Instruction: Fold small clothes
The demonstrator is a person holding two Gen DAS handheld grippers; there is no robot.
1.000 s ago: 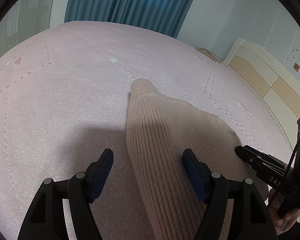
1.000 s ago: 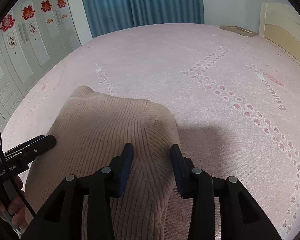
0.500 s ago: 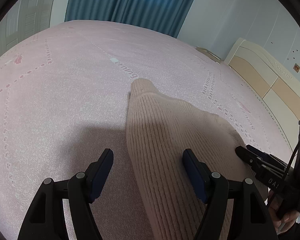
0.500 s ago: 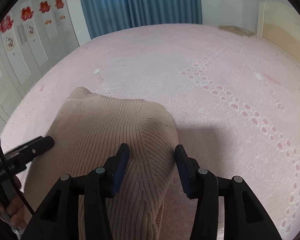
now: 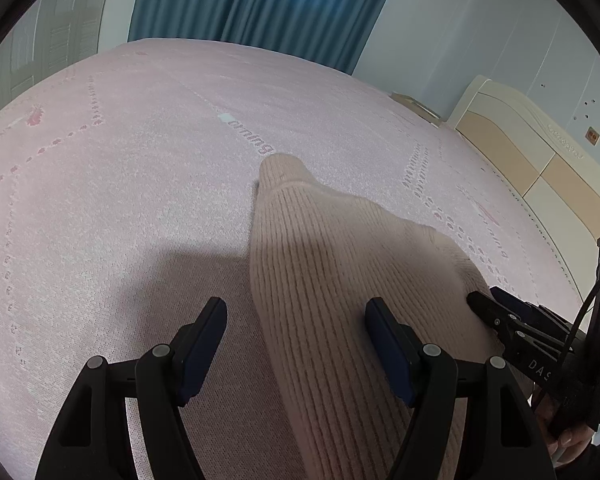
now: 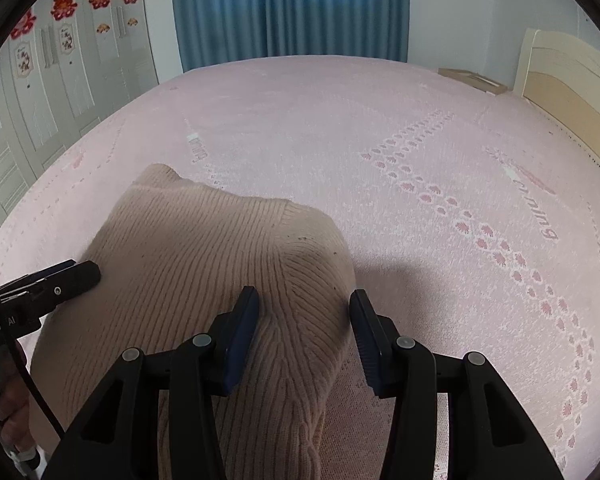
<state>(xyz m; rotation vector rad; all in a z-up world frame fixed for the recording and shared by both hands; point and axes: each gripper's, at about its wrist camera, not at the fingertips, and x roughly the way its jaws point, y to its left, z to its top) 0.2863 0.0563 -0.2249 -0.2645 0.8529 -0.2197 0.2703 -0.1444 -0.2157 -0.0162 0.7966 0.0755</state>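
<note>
A wide bed (image 5: 132, 200) covered by a pale pink woven bedspread with rows of small darker pink paw prints and lettering fills both views. Behind it hang long blue pleated curtains (image 6: 288, 8), and to one side stands a cream and tan wooden headboard (image 5: 512, 140). Pale grey wardrobe doors (image 6: 44, 80) with red paper cut-outs show on the far left of the right wrist view.

On the bedspread lies the beige ribbed knit sweater (image 5: 332, 264), near the front edge of the bed and close under both cameras. It is bunched into a rounded heap with its ribs running away from the cameras, and one narrow end points toward the middle of the bed.

The left tool (image 5: 296, 344) stands with its blue-padded jaws wide apart. The sweater's left edge lies between them; the right pad is at the knit, while the left pad is over bare bedspread, clear of the cloth. The right tool (image 6: 304, 332) is also parted, less widely, astride a raised fold of the sweater; its left pad is against the knit and its right pad stands just off the fold's edge, so it is not clamped. Part of a hand (image 5: 572, 436) shows at the lower right of the left wrist view, holding the right tool's handle.
</note>
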